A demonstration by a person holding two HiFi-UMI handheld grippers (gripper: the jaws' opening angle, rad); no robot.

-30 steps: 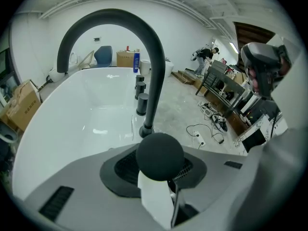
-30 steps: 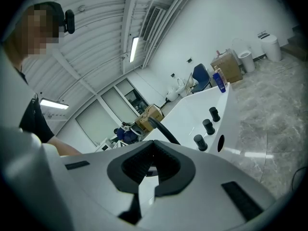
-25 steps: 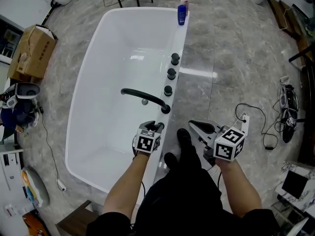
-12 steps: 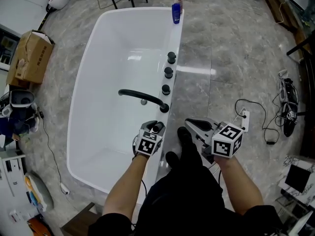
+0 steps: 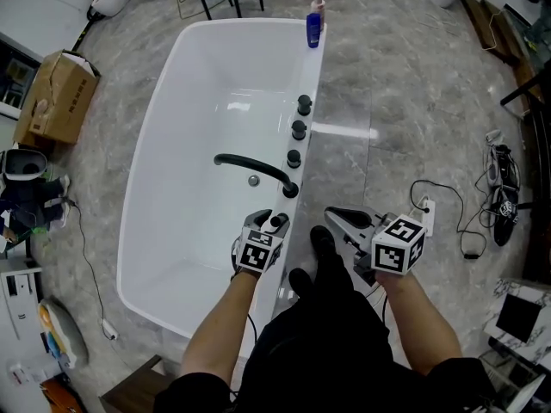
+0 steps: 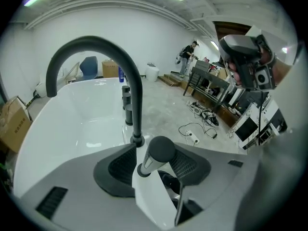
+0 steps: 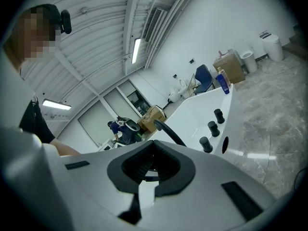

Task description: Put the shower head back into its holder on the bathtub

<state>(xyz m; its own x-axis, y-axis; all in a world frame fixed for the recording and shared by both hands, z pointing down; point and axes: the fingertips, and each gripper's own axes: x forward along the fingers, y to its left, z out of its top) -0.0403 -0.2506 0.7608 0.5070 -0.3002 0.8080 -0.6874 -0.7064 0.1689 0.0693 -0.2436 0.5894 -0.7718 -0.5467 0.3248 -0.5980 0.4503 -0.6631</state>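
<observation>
The shower head point(image 6: 156, 155), a silver stem with a dark round cap, stands upright in its holder on the white bathtub's rim point(image 5: 314, 84), just in front of the black arched faucet point(image 5: 254, 169). My left gripper point(image 5: 269, 222) points down at it. In the left gripper view the left gripper point(image 6: 153, 163) has the shower head between its pads, and the jaws have just been opening: a gap shows at the left pad. My right gripper point(image 5: 337, 218) hovers over the floor beside the tub, shut and empty. In its own view, the right gripper point(image 7: 153, 165) shows nothing between its pads.
Three black knobs point(image 5: 299, 130) line the rim beyond the faucet, and a blue bottle point(image 5: 314, 31) stands at the far corner. A power strip with cable point(image 5: 426, 212) lies on the floor to the right. A cardboard box point(image 5: 58, 97) sits left of the tub.
The head view has shifted slightly. Both grippers stay where they were, the left one still at the shower head on the rim.
</observation>
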